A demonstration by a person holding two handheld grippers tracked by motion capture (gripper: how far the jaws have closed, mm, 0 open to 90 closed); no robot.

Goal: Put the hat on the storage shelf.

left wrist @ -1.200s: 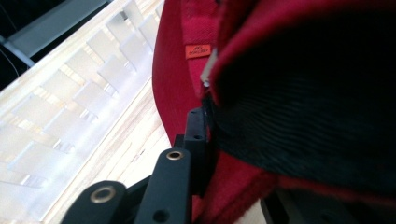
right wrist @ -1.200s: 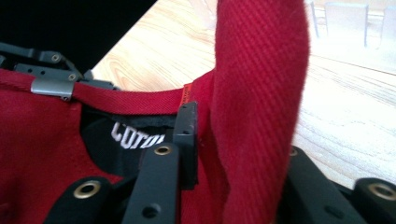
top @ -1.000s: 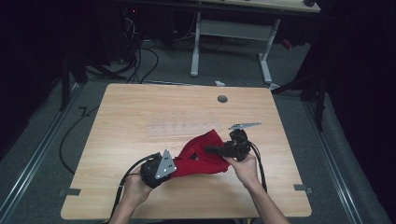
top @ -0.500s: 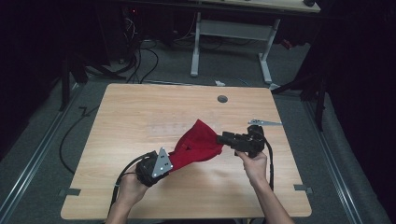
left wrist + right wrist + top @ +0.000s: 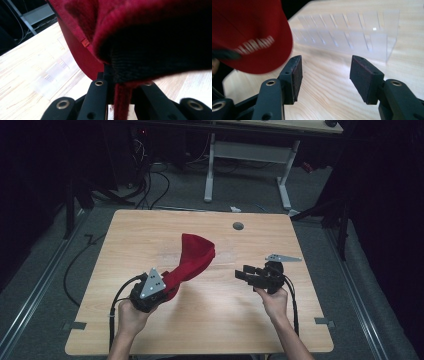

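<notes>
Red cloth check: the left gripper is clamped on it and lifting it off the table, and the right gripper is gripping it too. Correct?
Not quite. The left gripper does clamp the red cloth, but the right gripper grips nothing: the right gripper view shows its jaws open with bare table between them.

The worktop is a pale wooden board with rounded corners and a fine straight grain, standing on a grey floor. A small round grey cap sits in its surface near the far edge, a little right of the middle. A clear plastic rack stands directly on the wood around the middle of the board; in the right gripper view its long see-through wall shows a row of narrow slots, and its end wall rises upright at the right. From the high view the rack is a faint pale patch on the wood.
</notes>
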